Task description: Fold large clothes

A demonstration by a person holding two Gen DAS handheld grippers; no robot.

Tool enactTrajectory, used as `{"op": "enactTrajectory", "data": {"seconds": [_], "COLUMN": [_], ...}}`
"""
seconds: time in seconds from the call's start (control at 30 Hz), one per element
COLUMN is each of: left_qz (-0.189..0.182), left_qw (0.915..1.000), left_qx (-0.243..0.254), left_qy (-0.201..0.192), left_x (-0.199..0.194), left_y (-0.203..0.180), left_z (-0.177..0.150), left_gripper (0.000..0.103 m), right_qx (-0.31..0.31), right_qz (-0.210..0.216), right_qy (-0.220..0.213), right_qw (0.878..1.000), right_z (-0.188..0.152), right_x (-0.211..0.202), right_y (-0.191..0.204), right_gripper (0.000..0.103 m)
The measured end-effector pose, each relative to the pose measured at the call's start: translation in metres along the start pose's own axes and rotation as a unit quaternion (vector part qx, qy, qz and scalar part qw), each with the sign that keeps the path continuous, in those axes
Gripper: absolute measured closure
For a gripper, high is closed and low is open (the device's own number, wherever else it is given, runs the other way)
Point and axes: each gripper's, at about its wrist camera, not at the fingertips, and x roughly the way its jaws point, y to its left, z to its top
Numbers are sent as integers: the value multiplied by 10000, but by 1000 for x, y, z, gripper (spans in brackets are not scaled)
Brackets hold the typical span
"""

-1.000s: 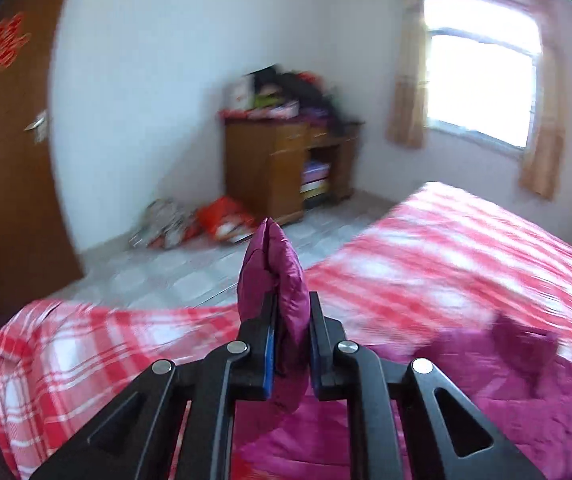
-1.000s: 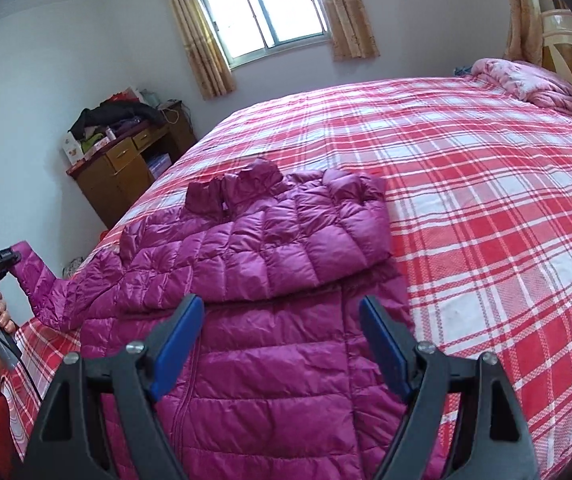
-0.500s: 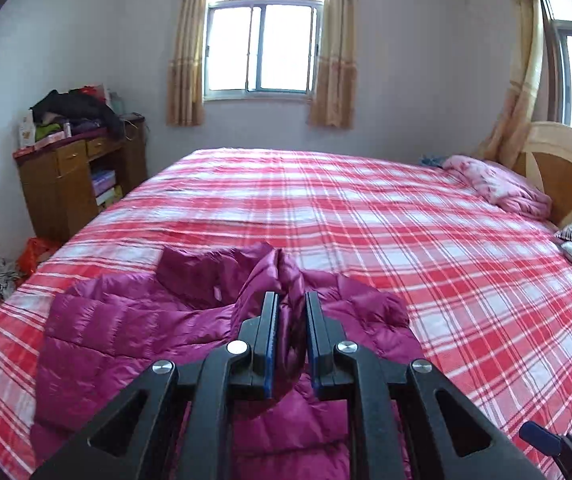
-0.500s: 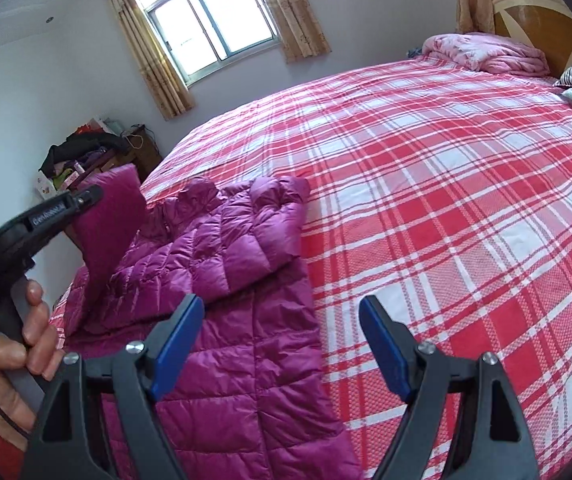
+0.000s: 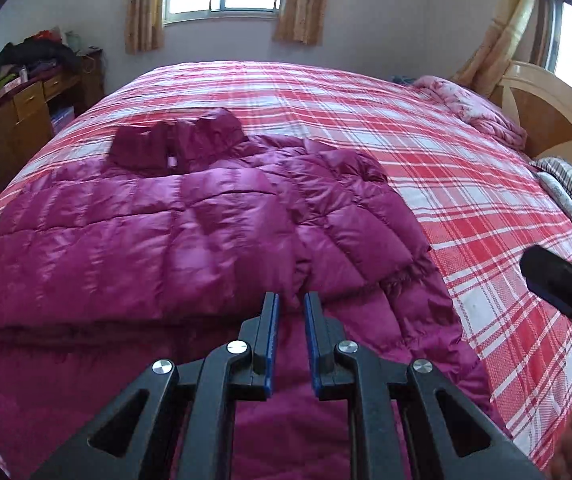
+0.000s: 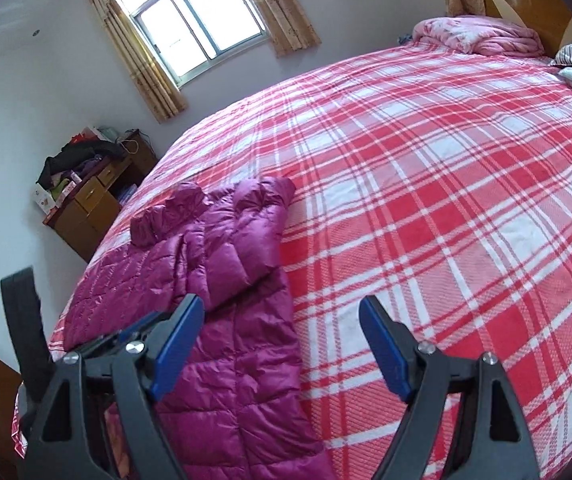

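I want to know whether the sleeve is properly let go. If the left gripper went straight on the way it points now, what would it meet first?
Probably the cuff end of the folded sleeve on the jacket, just past the left gripper. Its jaws have just been opening, with nothing clearly pinched between them.

The left tongs (image 5: pixel 290 300) point downward, their jaws just eased apart to a narrow, empty gap. The right tongs (image 6: pixel 282 312) gape wide, empty.

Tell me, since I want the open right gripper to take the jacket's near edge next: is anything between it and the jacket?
Nothing visible. The right gripper hangs open over the magenta jacket and plaid bedspread; the left gripper sits off to its side.
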Motion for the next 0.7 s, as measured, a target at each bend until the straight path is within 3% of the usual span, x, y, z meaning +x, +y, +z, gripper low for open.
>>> {"op": "enactTrajectory", "data": {"seconds": [0.03,0.13,0.2,0.3,0.4,0.43,0.47,0.5,0.63,0.7], "left_qz": [161,890,1398,2129,2462,2472,2452,2417,2468,2492], "left_qw": [9997,9936,9850,9715,9629,9619,9618,9620,9600,9592], "left_qx": [-172,-578,-779,-777,-823,-906,-967,-1033,-1058,-1066], "left_qy": [-96,-376,-638,-698,-736,-733,-732,-737,-789,-806], "left_x": [-13,-38,-53,-65,-75,-77,-78,-79,-80,-78], "left_y": [12,46,66,88,106,113,117,121,126,129], "left_z": [-2,-5,-7,-5,-5,-4,-4,-3,-4,-3], "left_gripper": [80,34,31,31,31,31,31,31,31,31], "right_qx": [-77,-206,-231,-472,-756,-887,-1029,-1237,-1598,-1742], "right_qz": [129,660,928,853,701,614,558,437,314,237], "right_qy": [-16,291,593,861,1080,1119,1179,1303,1210,972], "right_qw": [9999,9972,9936,9915,9888,9879,9861,9828,9792,9796], "right_z": [5,16,17,11,2,-1,-5,-9,-9,-4], "right_x": [4,33,60,98,128,135,142,151,142,125], "right_y": [9,40,61,92,115,121,125,131,139,139], "right_gripper": [20,18,18,18,19,30,53,62,82,83]}}
